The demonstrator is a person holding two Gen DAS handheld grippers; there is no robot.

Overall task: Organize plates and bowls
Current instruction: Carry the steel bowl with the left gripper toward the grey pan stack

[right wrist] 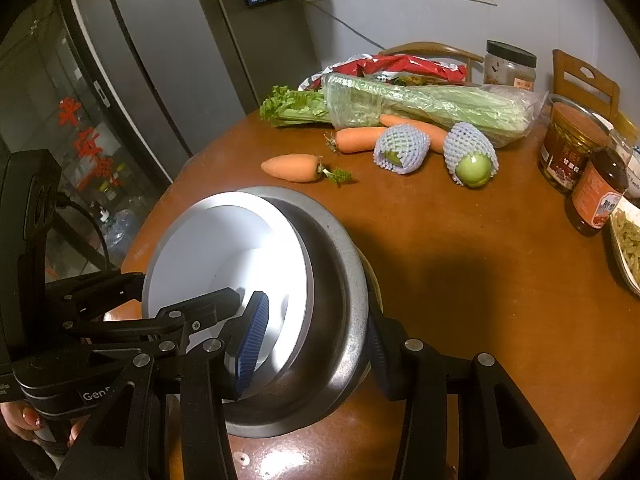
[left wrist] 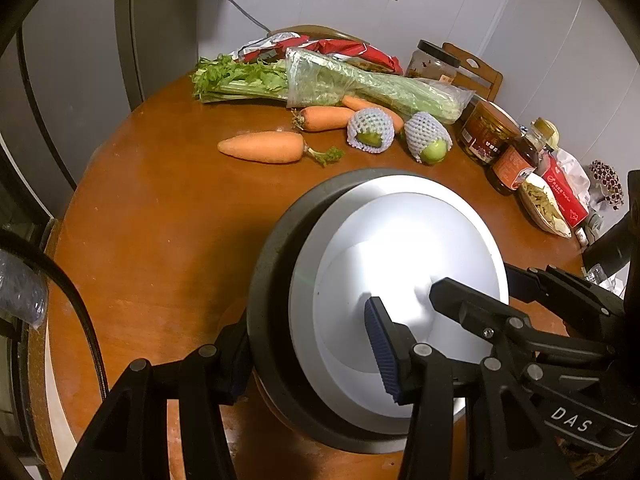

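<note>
Where the two views meet over the round wooden worktop (left wrist: 160, 240), a steel bowl (right wrist: 340, 300) with a white plate (left wrist: 400, 280) nested in it sits gripped from both sides. The left tongs (left wrist: 308, 360) are clamped on the steel bowl: one ribbed blue pad (left wrist: 382, 348) lies inside against the plate, while the other finger sits outside the dark rim. In the left wrist view the right tongs enter from the right, their body marked "DAS". The right tongs (right wrist: 312, 344) are also clamped on the bowl, one blue pad (right wrist: 252, 344) inside and the other finger outside the rim. In the right wrist view the left tool shows at the left, marked "Gen", the rest hidden.

Beyond the tongs, from left to right, lie bagged celery (right wrist: 400, 104), three carrots, the nearest one alone (right wrist: 292, 168), and two green fruits in foam netting (right wrist: 400, 148) (right wrist: 472, 156). A red packet (right wrist: 400, 64) sits behind the celery. Farther right stand a black-lidded jar (right wrist: 510, 64), a jar with a dark red label (right wrist: 568, 144) and a sauce bottle with an orange label (right wrist: 600, 192); their Chinese print is too small to read. A red tissue box (left wrist: 564, 196) lies at far right in the left wrist view.
</note>
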